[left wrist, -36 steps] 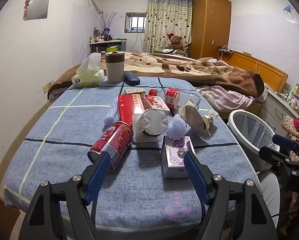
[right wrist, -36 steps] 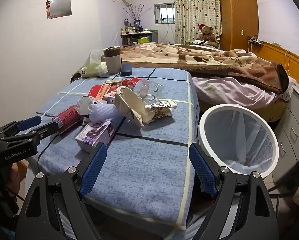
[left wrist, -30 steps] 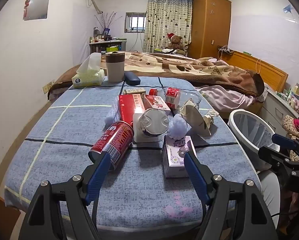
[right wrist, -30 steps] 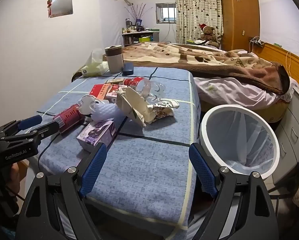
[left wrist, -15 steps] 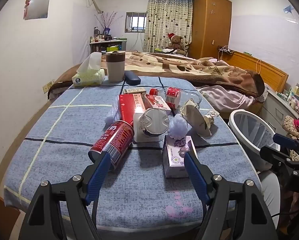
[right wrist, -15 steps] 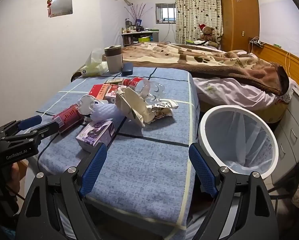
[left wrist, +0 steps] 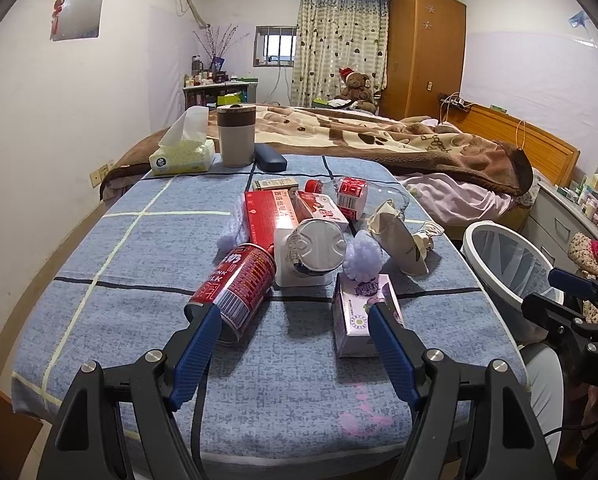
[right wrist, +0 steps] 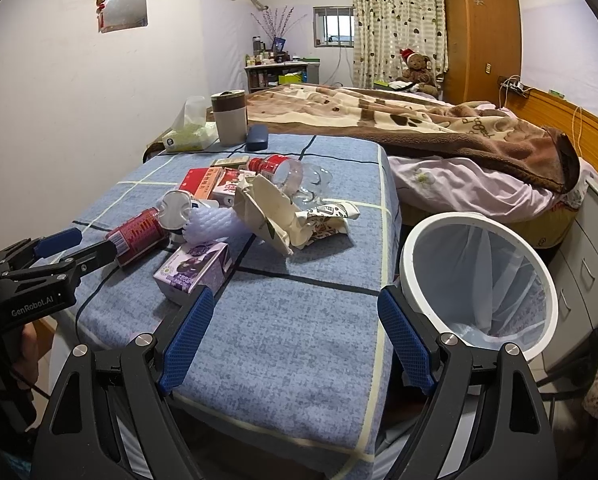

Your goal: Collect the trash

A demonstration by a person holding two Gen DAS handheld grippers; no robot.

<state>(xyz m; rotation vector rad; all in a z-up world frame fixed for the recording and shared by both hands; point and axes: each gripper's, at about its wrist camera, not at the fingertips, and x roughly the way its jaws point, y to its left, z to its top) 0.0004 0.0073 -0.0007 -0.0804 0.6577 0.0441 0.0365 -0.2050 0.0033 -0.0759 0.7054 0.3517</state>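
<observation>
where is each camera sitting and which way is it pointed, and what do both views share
Left wrist: sits on the left gripper, at the table's near edge, looking along the trash pile towards the bed; its own open blue fingers show, the right gripper at right.
Right wrist: sits on the right gripper, near the table's corner, facing the table and white trash bin; the left gripper shows at left.
Shared: red can, purple carton, bin.
</observation>
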